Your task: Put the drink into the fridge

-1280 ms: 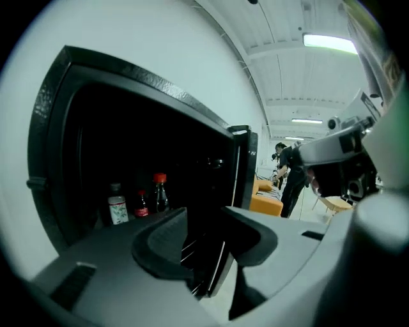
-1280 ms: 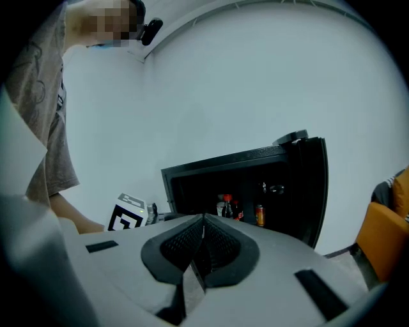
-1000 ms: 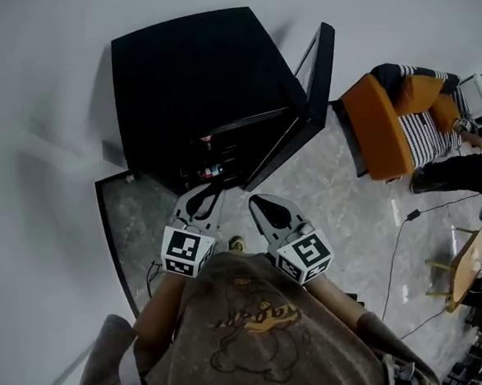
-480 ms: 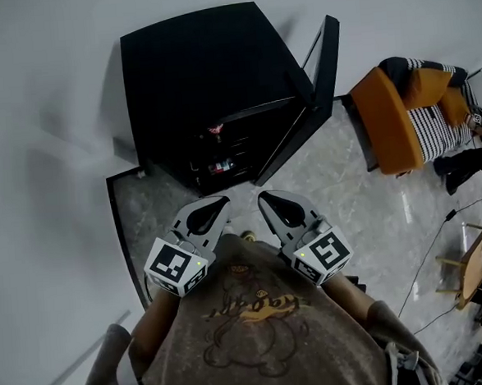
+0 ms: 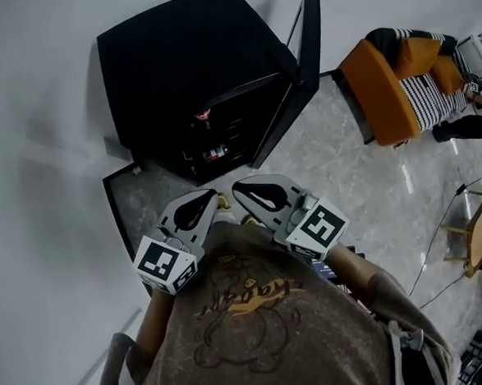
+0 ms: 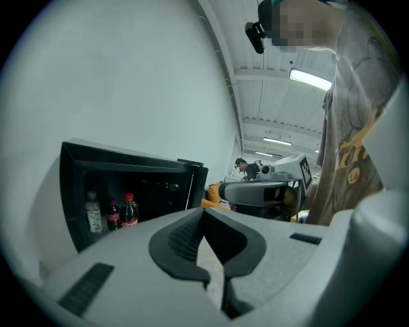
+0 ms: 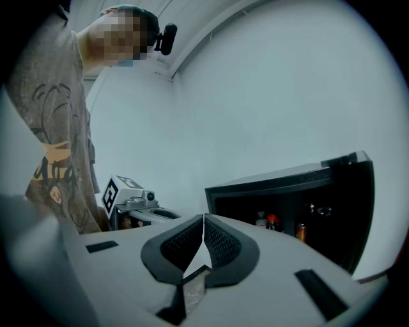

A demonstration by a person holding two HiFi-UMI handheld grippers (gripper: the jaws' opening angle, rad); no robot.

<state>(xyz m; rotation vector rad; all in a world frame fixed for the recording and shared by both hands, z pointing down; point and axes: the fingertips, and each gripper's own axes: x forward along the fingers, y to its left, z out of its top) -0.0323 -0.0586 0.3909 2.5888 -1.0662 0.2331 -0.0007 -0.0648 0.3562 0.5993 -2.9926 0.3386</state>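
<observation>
The black fridge point(image 5: 182, 60) stands against the white wall with its door point(image 5: 298, 68) swung open to the right. Drinks show on its shelves: a clear bottle point(image 6: 94, 212) and two cola bottles point(image 6: 128, 211) in the left gripper view, and a can point(image 7: 300, 231) in the right gripper view. My left gripper point(image 5: 218, 199) is shut and holds nothing. Beside it, my right gripper point(image 5: 235, 188) is also shut and empty. Both are held close to the person's chest, short of the fridge opening, tips pointing toward it.
An orange armchair point(image 5: 382, 87) with a striped cushion stands right of the door, with a person's legs point(image 5: 467, 126) beyond it. A cable point(image 5: 442, 239) and a wooden stool point(image 5: 474, 233) lie on the marble floor at the right.
Both grippers have drawn back from the fridge opening toward the person's body and risen. The left gripper no longer reaches to the shelves.
</observation>
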